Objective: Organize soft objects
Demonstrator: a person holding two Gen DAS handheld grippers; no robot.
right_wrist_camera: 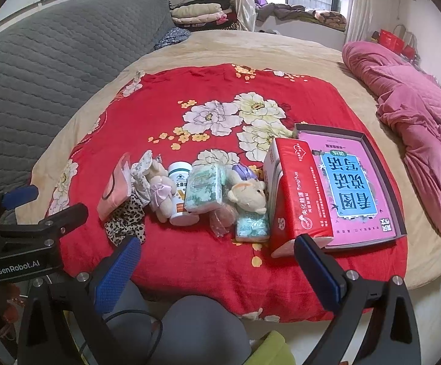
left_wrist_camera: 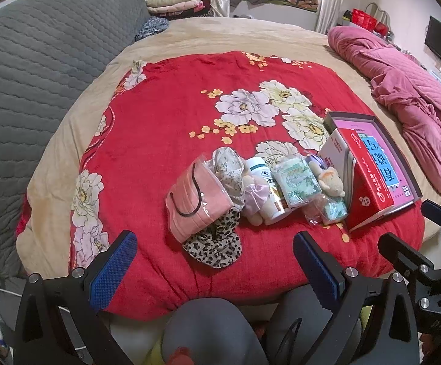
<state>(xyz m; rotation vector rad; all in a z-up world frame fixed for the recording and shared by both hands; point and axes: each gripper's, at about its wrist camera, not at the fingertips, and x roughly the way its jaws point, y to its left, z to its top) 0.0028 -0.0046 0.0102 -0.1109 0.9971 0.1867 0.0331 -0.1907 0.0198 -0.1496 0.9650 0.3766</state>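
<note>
A row of small items lies on the red flowered blanket (left_wrist_camera: 165, 127): a pink mask pack (left_wrist_camera: 197, 196), a leopard-print cloth (left_wrist_camera: 217, 243), a bear with a lilac bow (left_wrist_camera: 252, 197), a white bottle (left_wrist_camera: 266, 188), a green tissue pack (left_wrist_camera: 295, 184), a cream plush toy (left_wrist_camera: 331, 182) and a red tissue box (left_wrist_camera: 363, 182). The same row shows in the right wrist view: mask pack (right_wrist_camera: 114, 191), bear (right_wrist_camera: 161, 191), bottle (right_wrist_camera: 181, 197), tissue pack (right_wrist_camera: 205, 191), plush toy (right_wrist_camera: 249, 196), red box (right_wrist_camera: 299, 200). My left gripper (left_wrist_camera: 214, 263) and right gripper (right_wrist_camera: 217, 269) are open and empty, held before the bed's near edge.
A grey tray (right_wrist_camera: 401, 213) with a pink book (right_wrist_camera: 351, 182) sits right of the red box. A pink quilt (right_wrist_camera: 418, 115) lies on the bed's right side, a grey quilted headboard (right_wrist_camera: 53, 60) on the left. Folded clothes (right_wrist_camera: 199, 12) are at the back.
</note>
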